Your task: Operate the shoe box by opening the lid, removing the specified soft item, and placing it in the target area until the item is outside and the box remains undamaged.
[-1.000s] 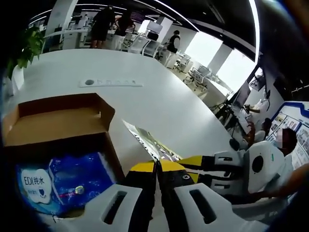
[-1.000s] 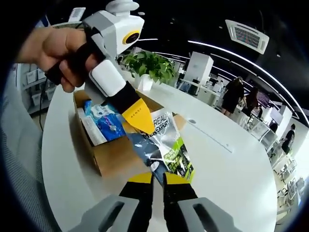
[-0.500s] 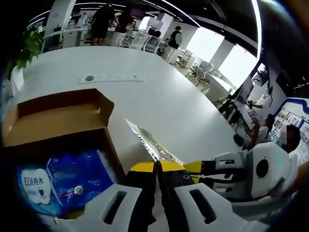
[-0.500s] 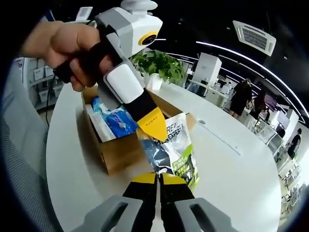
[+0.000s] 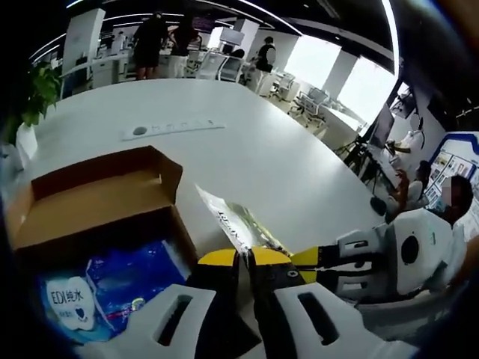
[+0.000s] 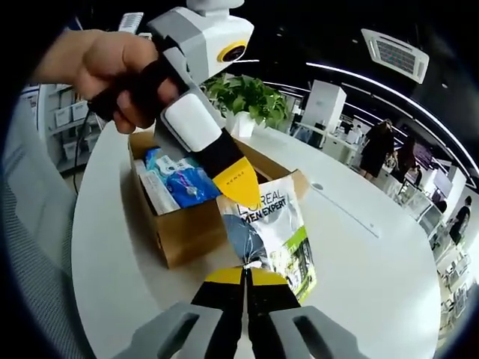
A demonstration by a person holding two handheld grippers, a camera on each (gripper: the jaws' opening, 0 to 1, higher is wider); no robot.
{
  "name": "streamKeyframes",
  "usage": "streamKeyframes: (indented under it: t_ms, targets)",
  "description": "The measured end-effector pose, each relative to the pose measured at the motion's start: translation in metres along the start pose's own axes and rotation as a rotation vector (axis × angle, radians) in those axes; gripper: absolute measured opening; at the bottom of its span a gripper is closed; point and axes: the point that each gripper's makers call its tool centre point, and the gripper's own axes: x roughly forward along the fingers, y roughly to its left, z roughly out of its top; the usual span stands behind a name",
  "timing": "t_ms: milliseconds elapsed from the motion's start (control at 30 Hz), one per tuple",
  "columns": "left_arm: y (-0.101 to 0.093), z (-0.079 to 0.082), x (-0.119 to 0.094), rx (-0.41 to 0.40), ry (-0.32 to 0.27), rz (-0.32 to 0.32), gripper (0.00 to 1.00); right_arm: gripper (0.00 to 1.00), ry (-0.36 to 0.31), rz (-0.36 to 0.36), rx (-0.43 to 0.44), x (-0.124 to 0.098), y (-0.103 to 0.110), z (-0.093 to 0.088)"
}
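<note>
**Above the white table: two grippers pinching one soft pouch beside the open box**

Between the yellow tips of the right gripper [image 6: 245, 274], the lower edge of the pouch [image 6: 268, 233] is being pinched, the jaws pressing together on it with no gap showing. Printed lettering on the pouch is facing the right gripper view, above a dark panel and a green patch. At its upper edge the left gripper [image 6: 236, 182] is gripping the same pouch, so the pouch is hanging stretched between the two tools, outside the box and just beside it. A hand [image 6: 112, 71] is wrapping around the left gripper's dark handle.

Seen from the left gripper view, the left gripper [image 5: 245, 258] is closing its yellow-tipped jaws on the pouch [image 5: 236, 224], which is running edge-on away from them. The right gripper [image 5: 314, 258] is reaching in from the right and meeting the pouch at its near end.

The cardboard box [image 6: 187, 228] is standing open on the white table [image 6: 359, 269], its lid flap [image 5: 105, 187] folding back. Blue packets [image 5: 112, 284] are lying inside it. A potted plant [image 6: 243, 101] is standing behind the box. People [image 5: 153, 37] are standing near desks in the background.
</note>
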Motion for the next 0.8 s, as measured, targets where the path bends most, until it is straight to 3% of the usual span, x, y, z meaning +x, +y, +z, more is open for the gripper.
streamKeyframes:
  t_ms: [233, 400, 800]
  targets:
    - [0.005, 0.007, -0.010, -0.007, -0.021, -0.001, 0.10, 0.00, 0.019, 0.005, -0.012, 0.002, 0.000, -0.008]
    - [0.008, 0.007, -0.019, 0.046, -0.026, 0.006, 0.16, 0.00, 0.034, 0.021, -0.034, 0.006, 0.002, -0.012]
    - [0.035, 0.007, -0.055, 0.065, -0.061, 0.058, 0.18, 0.00, 0.086, 0.062, -0.114, 0.018, 0.003, -0.026]
